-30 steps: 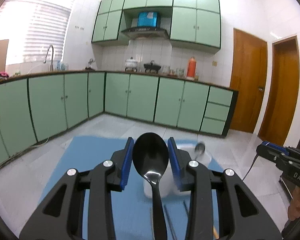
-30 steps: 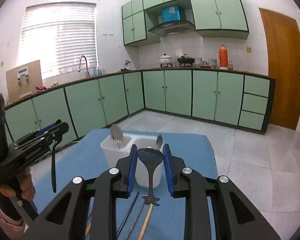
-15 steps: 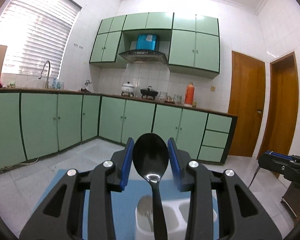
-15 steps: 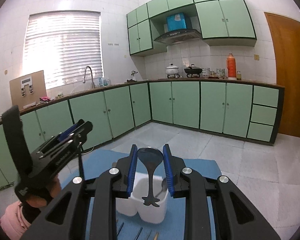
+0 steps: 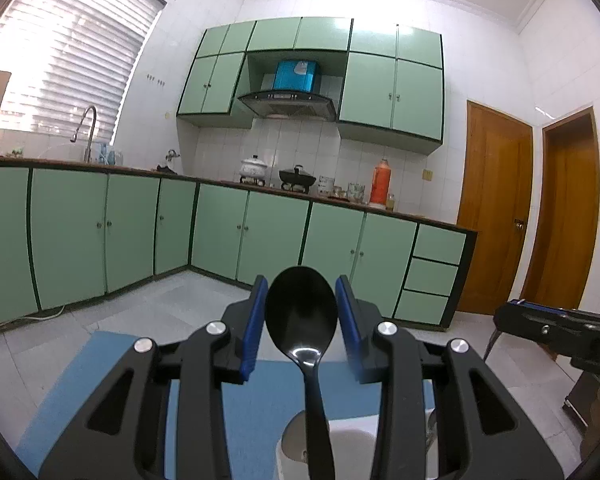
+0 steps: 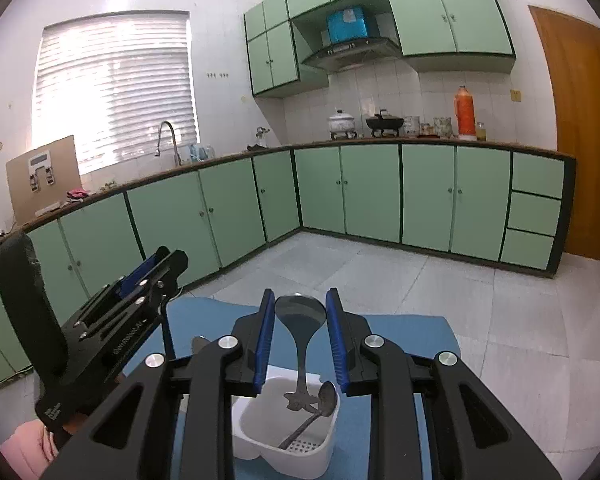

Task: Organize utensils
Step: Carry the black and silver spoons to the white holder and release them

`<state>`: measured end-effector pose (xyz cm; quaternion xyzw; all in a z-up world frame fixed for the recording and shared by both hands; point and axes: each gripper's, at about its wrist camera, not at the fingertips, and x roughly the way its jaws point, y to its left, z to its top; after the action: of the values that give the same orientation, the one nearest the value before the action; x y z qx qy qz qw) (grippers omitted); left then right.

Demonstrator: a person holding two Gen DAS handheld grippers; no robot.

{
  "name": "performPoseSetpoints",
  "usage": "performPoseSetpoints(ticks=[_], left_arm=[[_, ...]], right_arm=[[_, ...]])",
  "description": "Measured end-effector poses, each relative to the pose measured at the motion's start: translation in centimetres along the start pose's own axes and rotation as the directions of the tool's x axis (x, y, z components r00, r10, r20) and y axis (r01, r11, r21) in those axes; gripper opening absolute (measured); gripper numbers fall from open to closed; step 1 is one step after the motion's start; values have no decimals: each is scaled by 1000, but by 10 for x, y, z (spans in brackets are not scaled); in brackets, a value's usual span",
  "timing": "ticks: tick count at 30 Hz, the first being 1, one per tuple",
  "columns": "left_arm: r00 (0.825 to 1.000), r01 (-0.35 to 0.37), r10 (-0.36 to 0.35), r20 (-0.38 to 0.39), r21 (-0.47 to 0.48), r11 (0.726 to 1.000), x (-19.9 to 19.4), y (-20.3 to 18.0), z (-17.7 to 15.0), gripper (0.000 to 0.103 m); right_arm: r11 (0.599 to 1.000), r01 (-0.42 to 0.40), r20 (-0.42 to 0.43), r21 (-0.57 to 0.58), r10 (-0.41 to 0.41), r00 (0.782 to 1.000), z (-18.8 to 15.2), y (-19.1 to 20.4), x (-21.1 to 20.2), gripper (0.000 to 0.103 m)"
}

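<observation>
My left gripper (image 5: 301, 312) is shut on a black plastic spoon (image 5: 301, 316), bowl up, handle hanging down over the white utensil holder (image 5: 340, 448). My right gripper (image 6: 300, 320) is shut on a grey metal spoon (image 6: 300, 320) with a shaped handle end, held above the right compartment of the white holder (image 6: 324, 452). A metal spoon (image 6: 320, 408) leans inside that compartment. The left gripper also shows in the right wrist view (image 6: 152, 276), and the right gripper at the right edge of the left wrist view (image 5: 556, 324).
The holder stands on a blue mat (image 6: 400, 332) on the table. Beyond are a tiled floor (image 6: 460, 300), green kitchen cabinets (image 5: 260, 232) and wooden doors (image 5: 496, 216).
Both grippers have risen and moved forward over the holder, each still holding its spoon. The utensils lying on the mat have dropped out of view.
</observation>
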<state>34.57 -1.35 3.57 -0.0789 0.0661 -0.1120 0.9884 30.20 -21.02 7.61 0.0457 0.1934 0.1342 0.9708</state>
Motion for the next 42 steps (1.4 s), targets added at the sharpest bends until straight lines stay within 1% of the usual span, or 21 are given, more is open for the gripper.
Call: performPoseSetpoints(ticks=[9, 17, 18, 21, 23, 26, 29, 31, 35, 40, 42], left_arm=[[999, -3, 4, -32, 18, 1000, 0, 5, -19, 34], [998, -13, 13, -66, 5, 1000, -6, 14, -29, 35], [998, -13, 13, -69, 5, 1000, -7, 15, -29, 37], [998, -13, 14, -69, 5, 1000, -13, 15, -30, 50], [997, -11, 12, -70, 2, 1000, -17, 16, -29, 51], [998, -15, 15, -69, 2, 1000, -20, 16, -28, 56], [998, -18, 17, -67, -7, 1000, -28, 18, -25, 61], [998, -22, 21, -64, -12, 1000, -36, 19, -23, 66], [997, -32, 30, -68, -19, 999, -55, 24, -18, 74], [995, -43, 41, -87, -24, 999, -82, 27, -18, 83], [993, -58, 55, -100, -23, 998, -97, 28, -21, 86]], right_arm=[[1000, -27, -13, -12, 27, 1000, -11, 6, 7, 26], [999, -48, -49, -15, 47, 998, -25, 10, 12, 26], [999, -52, -53, -13, 51, 997, -27, 11, 13, 26], [998, -61, -74, -12, 60, 996, -33, 12, 14, 26], [998, -54, -80, -12, 53, 995, -36, 11, 15, 26], [999, -51, -77, 3, 51, 996, -38, 6, 11, 28], [999, -44, -68, 17, 45, 997, -39, 1, 4, 33], [999, -34, -58, 28, 36, 998, -40, -3, -2, 41], [998, -17, -46, 55, 19, 999, -43, -12, -17, 43], [997, 15, -32, 73, -13, 999, -53, -17, -42, 53], [997, 31, -25, 75, -29, 999, -62, -19, -56, 56]])
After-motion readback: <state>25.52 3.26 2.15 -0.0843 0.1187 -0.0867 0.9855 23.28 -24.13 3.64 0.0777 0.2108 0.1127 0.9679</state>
